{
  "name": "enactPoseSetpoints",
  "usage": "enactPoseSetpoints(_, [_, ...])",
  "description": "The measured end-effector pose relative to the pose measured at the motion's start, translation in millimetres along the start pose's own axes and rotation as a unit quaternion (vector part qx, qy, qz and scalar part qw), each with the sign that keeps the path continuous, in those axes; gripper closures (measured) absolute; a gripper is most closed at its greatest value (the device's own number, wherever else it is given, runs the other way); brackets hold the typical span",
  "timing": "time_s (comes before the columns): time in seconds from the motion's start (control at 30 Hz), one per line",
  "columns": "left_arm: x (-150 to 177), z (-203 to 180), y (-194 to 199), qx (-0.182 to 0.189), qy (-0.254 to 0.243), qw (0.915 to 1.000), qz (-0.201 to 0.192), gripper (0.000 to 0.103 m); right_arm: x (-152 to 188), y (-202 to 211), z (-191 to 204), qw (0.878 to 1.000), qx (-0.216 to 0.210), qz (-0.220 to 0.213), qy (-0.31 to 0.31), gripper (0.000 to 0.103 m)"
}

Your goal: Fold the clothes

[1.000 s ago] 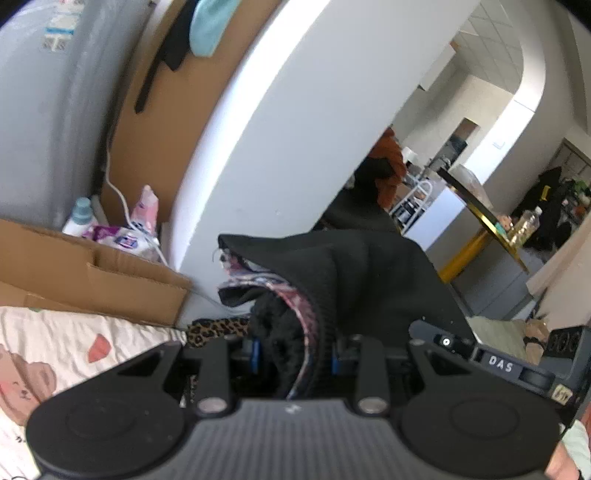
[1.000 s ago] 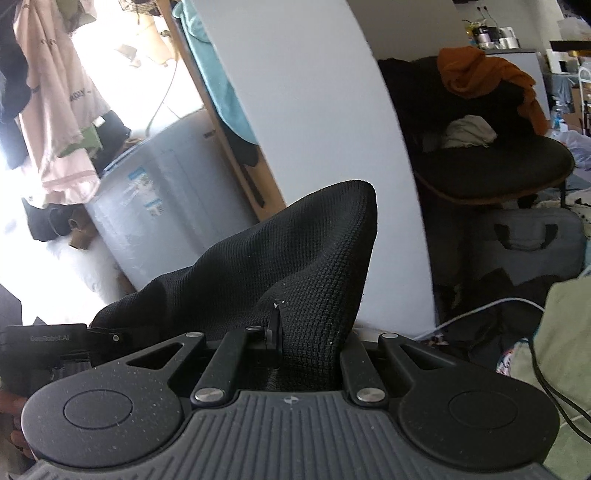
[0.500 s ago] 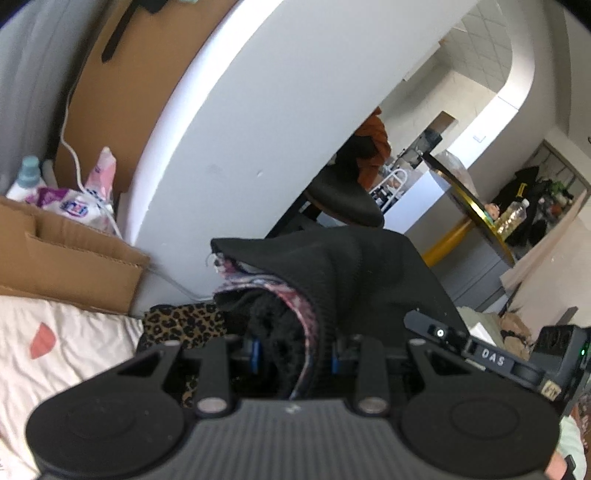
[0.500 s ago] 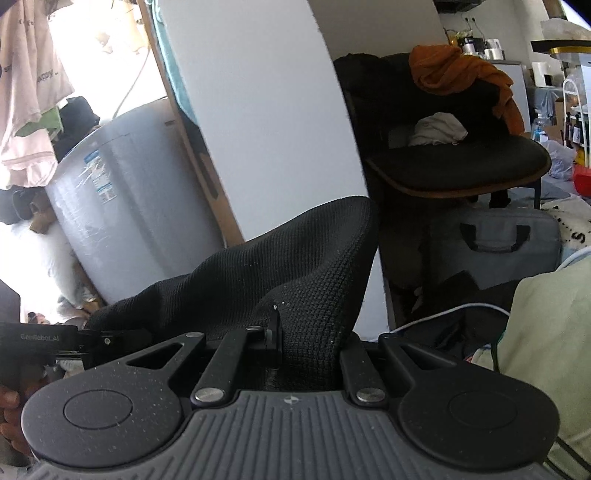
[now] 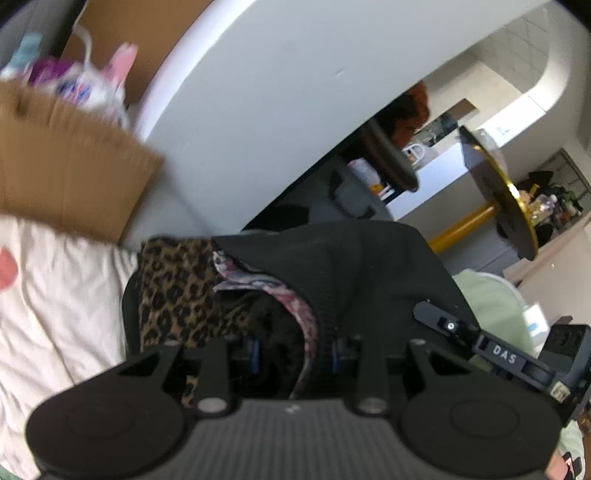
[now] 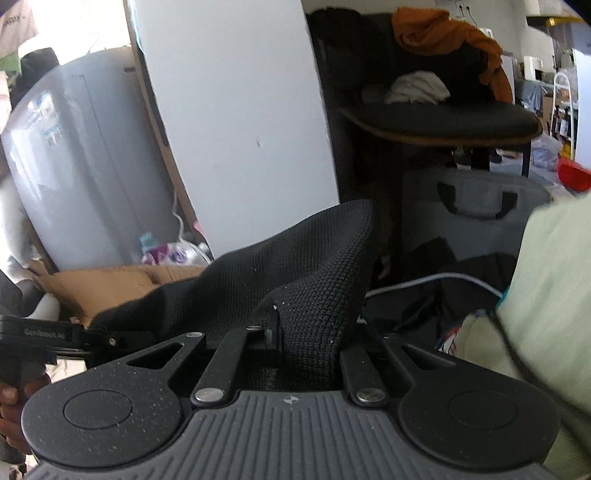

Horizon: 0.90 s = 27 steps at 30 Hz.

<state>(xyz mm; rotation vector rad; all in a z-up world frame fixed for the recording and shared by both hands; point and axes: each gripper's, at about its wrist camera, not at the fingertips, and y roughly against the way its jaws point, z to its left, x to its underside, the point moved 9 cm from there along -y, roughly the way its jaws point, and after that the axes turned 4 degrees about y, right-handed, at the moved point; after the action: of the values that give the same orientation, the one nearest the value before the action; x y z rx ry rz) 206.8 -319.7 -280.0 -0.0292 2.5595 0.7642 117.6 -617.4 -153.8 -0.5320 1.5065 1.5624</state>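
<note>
In the left wrist view, a cream bed sheet (image 5: 48,314) with a pink spot lies at the far left, and a brown cardboard flap (image 5: 70,173) rests on its upper edge, blurred. Behind the cardboard are some pink and purple packets (image 5: 85,81), too blurred to read. To the right of the sheet lies a leopard-print cloth (image 5: 173,291). Next to it the left gripper (image 5: 293,356) is clenched on a thick bunch of the black knit garment (image 5: 354,273); a pink patterned lining (image 5: 280,295) shows at the folded edge between the jaws. The garment spreads from this gripper toward the right, where part of the other gripper, marked "DAS", comes in. Behind stands a wide white panel (image 5: 288,96), and further right a round table with a yellow leg (image 5: 465,221).

In the right wrist view, at the far left a hand (image 6: 9,410) holds the handle of the other gripper. A grey round tub (image 6: 85,155) stands behind, then the same white panel (image 6: 236,122). In the middle the right gripper (image 6: 306,341) is closed tight on 1 corner of the black knit garment (image 6: 295,273), which rises in a peak above the jaws and stretches left to the other gripper. Further right is a black chair (image 6: 443,118) with an orange cloth (image 6: 447,33) and a white cloth on it, a grey bag (image 6: 472,206) under it, and a pale green cloth (image 6: 546,291) at the right edge.
</note>
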Motion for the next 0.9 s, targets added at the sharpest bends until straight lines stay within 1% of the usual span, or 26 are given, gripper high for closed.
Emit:
enactPoseSetpoints(0.2, [23, 44, -35, -0.001, 0.026, 0.9995, 0.019, 0.069, 43, -40, -16, 0.999, 0.004, 0.033, -0.003, 0.095])
enactPoseSetpoints(0.33, [28, 65, -57, 0.0, 0.038, 0.999, 0.023, 0.069, 63, -62, -22, 0.999, 0.009, 0.039, 0.005, 0.095])
enactPoseSetpoints(0.5, [28, 80, -78, -0.006, 0.022, 0.9995, 0.021, 0.069, 84, -86, -32, 0.999, 0.014, 0.041, 0.004, 0.095])
enactPoseSetpoints(0.7, [22, 91, -93, -0.019, 0.013, 0.9996, 0.013, 0.069, 87, -111, -42, 0.999, 0.011, 0.03, -0.003, 0.095])
enactPoseSetpoints(0.9, [13, 105, -103, -0.032, 0.026, 0.9991, 0.013, 0.069, 88, -143, -52, 0.999, -0.002, 0.04, -0.018, 0.094])
